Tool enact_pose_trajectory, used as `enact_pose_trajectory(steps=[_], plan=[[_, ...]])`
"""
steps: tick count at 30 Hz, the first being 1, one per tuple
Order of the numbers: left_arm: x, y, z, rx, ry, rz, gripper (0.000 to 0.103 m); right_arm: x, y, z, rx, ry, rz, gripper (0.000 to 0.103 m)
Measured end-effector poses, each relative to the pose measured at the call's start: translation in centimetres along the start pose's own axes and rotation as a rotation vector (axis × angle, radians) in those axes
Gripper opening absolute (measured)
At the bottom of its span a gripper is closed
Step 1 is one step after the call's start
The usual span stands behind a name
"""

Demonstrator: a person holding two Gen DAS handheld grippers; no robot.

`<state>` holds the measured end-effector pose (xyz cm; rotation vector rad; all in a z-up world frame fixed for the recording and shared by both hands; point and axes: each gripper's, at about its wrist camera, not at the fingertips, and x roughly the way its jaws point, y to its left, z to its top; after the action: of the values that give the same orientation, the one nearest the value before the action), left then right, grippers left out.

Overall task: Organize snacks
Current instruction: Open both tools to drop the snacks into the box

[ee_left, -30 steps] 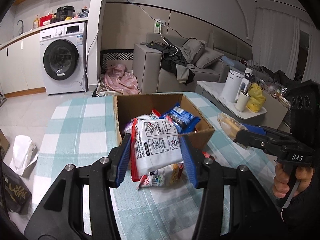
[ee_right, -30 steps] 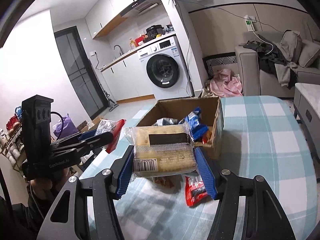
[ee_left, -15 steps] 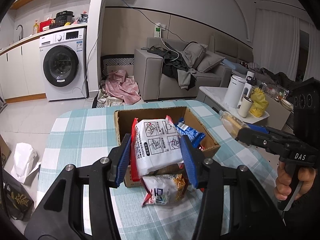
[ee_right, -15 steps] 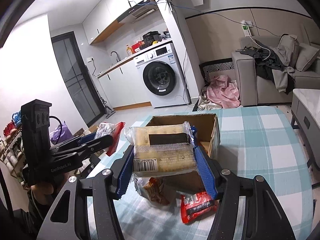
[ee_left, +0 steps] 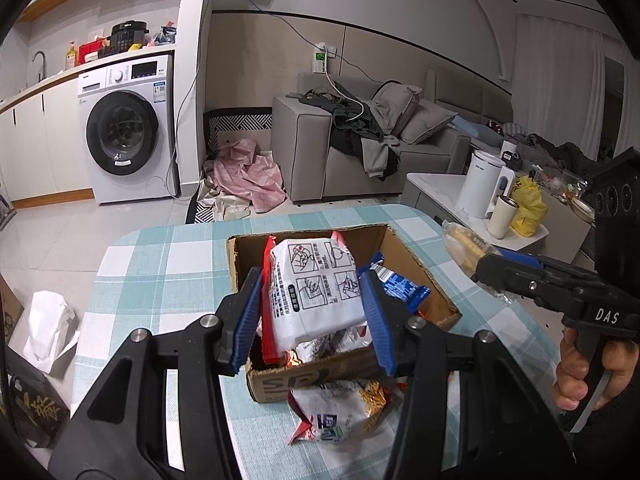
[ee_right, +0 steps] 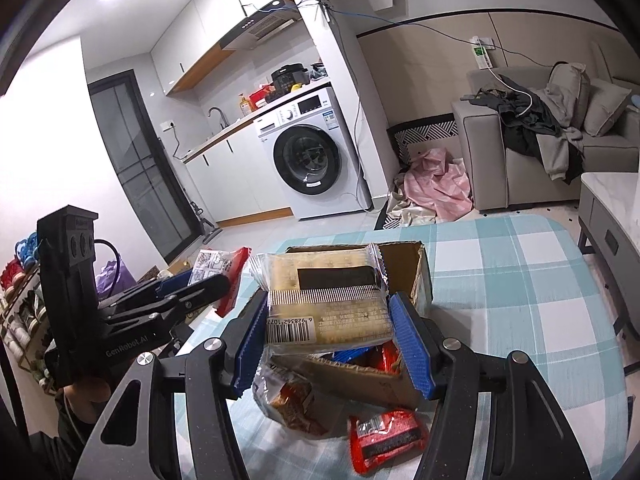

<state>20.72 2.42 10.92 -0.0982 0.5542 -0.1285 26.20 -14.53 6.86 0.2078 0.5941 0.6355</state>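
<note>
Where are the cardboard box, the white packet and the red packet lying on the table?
cardboard box (ee_left: pixel 316 380): left wrist view, near wall.
white packet (ee_left: pixel 316 288): left wrist view, printed face, between the fingers.
red packet (ee_right: pixel 386 440): right wrist view, its middle.

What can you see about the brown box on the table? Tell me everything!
The cardboard box is brown, open at the top, with worn, torn edges and dark printed letters on its near wall. It sits on the checked tablecloth. Snack packets fill it, a blue one poking up. More packets lie on the cloth against its near side.
</note>
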Motion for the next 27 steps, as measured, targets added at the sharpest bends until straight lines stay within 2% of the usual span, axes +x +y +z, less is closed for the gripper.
enact_pose_trajectory(steps=[14,27], plan=[[6.4,1.8,0.9,-0.024,0.030,0.011,0.046,4.1,-1.3,1.7,0.035,0.021,-0.001,0.061],[11.3,3.1,0.3,-0.019,0.060,0.032,0.046,8.4,-2.8,2.0,0.082,0.057,0.000,0.061]])
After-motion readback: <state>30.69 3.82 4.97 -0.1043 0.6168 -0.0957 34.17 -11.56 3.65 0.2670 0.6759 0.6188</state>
